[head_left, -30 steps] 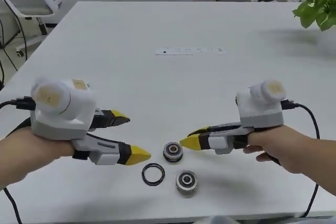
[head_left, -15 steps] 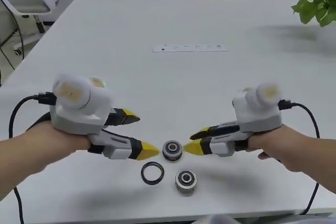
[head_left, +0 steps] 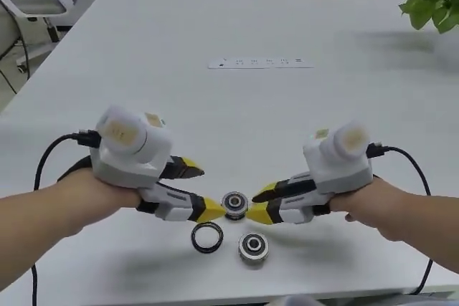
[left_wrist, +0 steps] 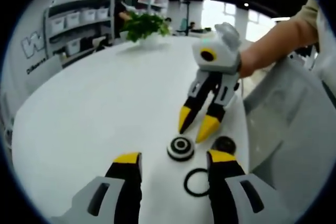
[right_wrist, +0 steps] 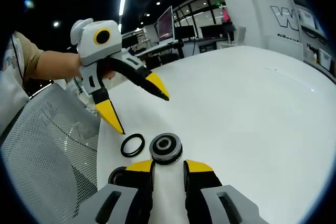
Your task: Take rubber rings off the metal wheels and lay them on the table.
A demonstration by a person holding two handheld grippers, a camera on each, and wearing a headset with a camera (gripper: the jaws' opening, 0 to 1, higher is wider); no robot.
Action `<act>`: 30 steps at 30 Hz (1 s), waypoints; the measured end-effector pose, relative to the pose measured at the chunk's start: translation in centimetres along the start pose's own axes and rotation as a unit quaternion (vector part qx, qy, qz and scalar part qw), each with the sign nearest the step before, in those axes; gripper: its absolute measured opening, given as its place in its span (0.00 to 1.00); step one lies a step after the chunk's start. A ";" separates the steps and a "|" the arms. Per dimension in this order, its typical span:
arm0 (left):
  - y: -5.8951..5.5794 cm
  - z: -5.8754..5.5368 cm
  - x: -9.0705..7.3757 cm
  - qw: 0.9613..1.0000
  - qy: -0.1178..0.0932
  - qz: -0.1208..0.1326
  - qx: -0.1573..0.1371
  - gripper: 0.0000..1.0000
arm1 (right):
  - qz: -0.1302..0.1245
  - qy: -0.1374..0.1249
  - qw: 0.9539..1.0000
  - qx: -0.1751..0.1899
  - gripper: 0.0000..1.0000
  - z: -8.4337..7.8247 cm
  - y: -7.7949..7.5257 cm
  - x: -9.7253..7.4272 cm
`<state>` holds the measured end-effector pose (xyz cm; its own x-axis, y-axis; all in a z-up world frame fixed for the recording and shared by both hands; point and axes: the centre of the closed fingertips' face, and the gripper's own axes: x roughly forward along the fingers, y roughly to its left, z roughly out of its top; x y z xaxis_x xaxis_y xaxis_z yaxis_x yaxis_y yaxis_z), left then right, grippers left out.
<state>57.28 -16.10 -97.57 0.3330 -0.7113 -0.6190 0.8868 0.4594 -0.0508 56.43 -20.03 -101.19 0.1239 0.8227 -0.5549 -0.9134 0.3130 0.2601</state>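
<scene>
The left hand-held gripper is wide open, the right hand-held gripper open a little. A ring lies at 7 o'clock from the wheel.

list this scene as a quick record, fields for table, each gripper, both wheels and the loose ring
surface: white table
left gripper: open wide, holds nothing
right gripper: open a little, holds nothing
far wheel: flat on table, between the two grippers' tips, close to both
near wheel: flat on table, apart from both grippers
loose rubber ring: lies on table beside near wheel
</scene>
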 end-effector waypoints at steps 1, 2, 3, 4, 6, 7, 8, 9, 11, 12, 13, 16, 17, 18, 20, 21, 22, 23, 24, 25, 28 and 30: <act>-0.1 0.0 0.1 1.000 0.001 -0.001 0.001 0.50 | 0.000 -0.001 1.000 -0.002 0.19 0.0 0.0 0.1; -0.1 0.0 0.2 1.000 0.002 -0.002 0.002 0.50 | 0.001 -0.001 1.000 -0.004 0.18 0.0 0.0 0.1; -0.2 0.0 0.4 1.000 0.003 -0.003 0.002 0.50 | 0.001 0.000 1.000 -0.007 0.18 0.1 0.0 0.2; -0.3 0.0 0.5 1.000 0.004 -0.005 0.003 0.49 | 0.001 0.000 1.000 -0.010 0.17 0.1 0.1 0.2; -0.3 0.0 0.8 1.000 0.004 -0.007 0.003 0.49 | 0.001 0.002 1.000 -0.014 0.17 0.0 0.1 0.3; -0.3 -0.1 1.0 1.000 0.005 -0.008 0.002 0.48 | 0.001 0.003 1.000 -0.015 0.17 0.0 0.1 0.3; -0.4 -0.1 1.2 1.000 0.006 -0.010 0.001 0.47 | 0.001 0.004 1.000 -0.016 0.17 -0.1 0.0 0.4; -0.4 -0.1 1.3 1.000 0.007 -0.011 0.002 0.47 | 0.001 0.005 1.000 -0.017 0.17 -0.1 0.1 0.4; -0.6 -0.2 1.7 1.000 0.011 -0.015 0.004 0.44 | 0.002 0.007 1.000 -0.024 0.16 -0.2 0.2 0.5; -0.7 -0.2 1.9 1.000 0.013 -0.017 0.005 0.43 | 0.002 0.009 1.000 -0.029 0.15 -0.3 0.2 0.5; -0.8 -0.2 2.0 1.000 0.014 -0.018 0.006 0.42 | 0.002 0.009 1.000 -0.030 0.15 -0.3 0.2 0.6; -0.9 -0.1 2.4 1.000 0.016 -0.020 0.008 0.42 | 0.000 0.008 0.999 -0.034 0.13 -0.2 0.2 0.6; -1.0 -0.1 2.5 1.000 0.016 -0.021 0.008 0.41 | 0.000 0.008 0.999 -0.034 0.13 -0.2 0.1 0.6; -1.0 -0.1 2.6 1.000 0.016 -0.023 0.009 0.41 | -0.001 0.007 0.999 -0.034 0.13 -0.3 0.1 0.6; -1.2 0.0 2.8 0.999 0.018 -0.025 0.012 0.40 | -0.002 0.007 0.999 -0.036 0.12 -0.3 0.1 0.6; -1.3 0.0 2.8 0.999 0.018 -0.027 0.013 0.39 | -0.002 0.007 0.999 -0.037 0.12 -0.3 0.1 0.6; -1.3 0.1 2.9 0.999 0.017 -0.028 0.014 0.38 | -0.003 0.007 0.999 -0.037 0.12 -0.3 0.1 0.6; -1.4 0.1 3.0 0.999 0.017 -0.029 0.013 0.37 | -0.003 0.006 0.999 -0.037 0.12 -0.3 0.0 0.6; -1.4 0.1 3.0 0.999 0.017 -0.030 0.014 0.35 | -0.003 0.006 0.999 -0.037 0.12 -0.3 0.0 0.6; -1.5 0.1 3.1 0.999 0.017 -0.031 0.015 0.34 | -0.003 0.005 0.999 -0.037 0.12 -0.2 0.0 0.6; -1.9 0.1 3.4 0.999 0.023 -0.036 0.020 0.28 | -0.003 0.004 0.999 -0.035 0.12 -0.2 0.0 0.6; -2.0 -0.1 3.5 0.999 0.026 -0.038 0.024 0.26 | -0.003 0.003 0.999 -0.036 0.12 -0.2 0.0 0.6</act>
<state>56.69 -19.47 -99.74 0.2482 -0.7133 -0.6555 0.9235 0.3786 -0.0623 56.41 -19.64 -101.71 0.1270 0.8179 -0.5612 -0.9382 0.2827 0.1998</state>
